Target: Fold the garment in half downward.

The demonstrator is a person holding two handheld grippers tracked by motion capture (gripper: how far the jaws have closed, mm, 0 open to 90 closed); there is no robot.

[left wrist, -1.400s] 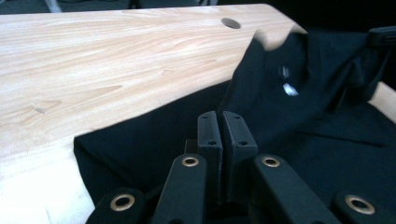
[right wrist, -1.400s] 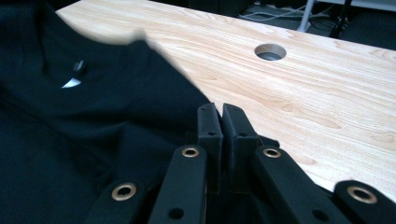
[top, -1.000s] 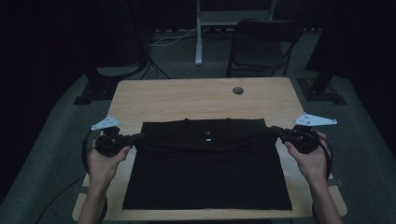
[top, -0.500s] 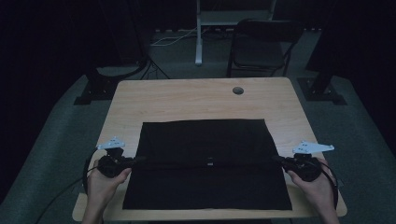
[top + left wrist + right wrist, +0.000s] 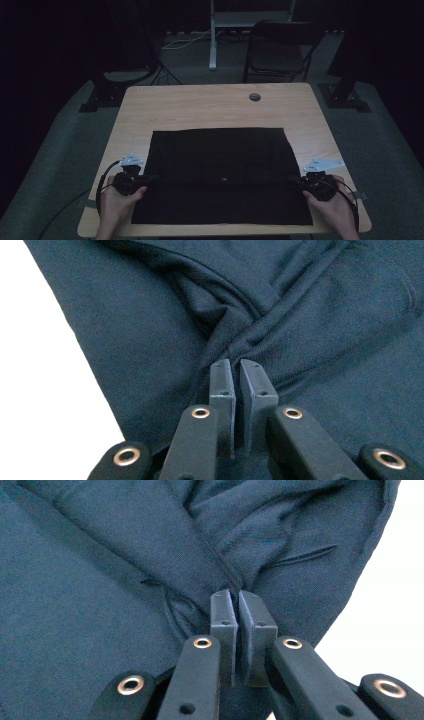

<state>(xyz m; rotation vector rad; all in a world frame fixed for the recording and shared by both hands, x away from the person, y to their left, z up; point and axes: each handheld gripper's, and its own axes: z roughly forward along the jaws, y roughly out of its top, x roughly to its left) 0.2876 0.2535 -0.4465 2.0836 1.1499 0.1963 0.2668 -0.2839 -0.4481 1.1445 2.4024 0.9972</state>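
Wood table (image 5: 200, 107) w/ grommet hole (image 5: 255, 97); chair (image 5: 280, 50) behind.

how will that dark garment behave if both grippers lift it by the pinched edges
Probably floppy: the dark garment bunches into soft folds where the left gripper and right gripper pinch it. It would likely sag in the middle between them. The knit looks matte and thick, so it seems unlikely to slip from the shut fingers, and it lies flat on the table.
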